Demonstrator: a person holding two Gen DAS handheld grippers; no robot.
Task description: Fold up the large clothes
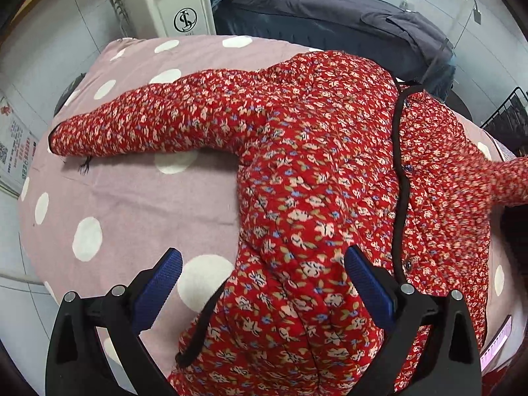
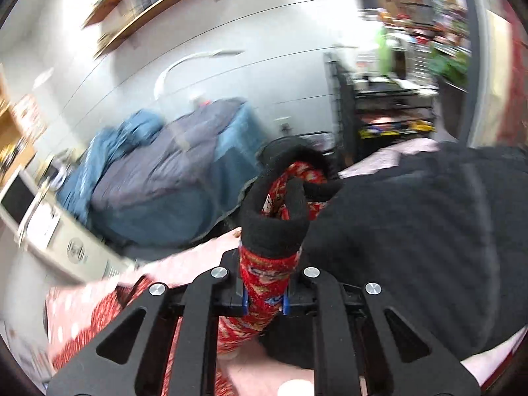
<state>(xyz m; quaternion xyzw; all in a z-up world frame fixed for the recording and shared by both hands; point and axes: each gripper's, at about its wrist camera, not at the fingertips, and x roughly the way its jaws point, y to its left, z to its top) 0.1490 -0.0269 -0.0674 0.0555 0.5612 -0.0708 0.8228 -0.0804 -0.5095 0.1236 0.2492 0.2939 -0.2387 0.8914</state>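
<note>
A red floral quilted jacket point(image 1: 313, 171) with black trim lies spread on a pink polka-dot bed cover point(image 1: 125, 204). Its left sleeve point(image 1: 138, 125) stretches out to the left. My left gripper point(image 1: 262, 270) is open above the jacket's lower hem, its blue pads point(image 1: 369, 283) either side of the fabric and not closed on it. My right gripper point(image 2: 265, 297) is shut on the other sleeve point(image 2: 264, 283) near its black-lined cuff point(image 2: 280, 224) and holds it lifted. That raised sleeve also shows in the left wrist view point(image 1: 508, 178) at the right edge. The right wrist view is motion-blurred.
A white machine point(image 1: 175, 3) stands beyond the bed's far edge. A second bed with dark grey and blue bedding point(image 1: 330, 13) lies behind. A black wire rack point(image 1: 508, 115) is at the right. A dark garment point(image 2: 429, 237) fills the right of the right wrist view.
</note>
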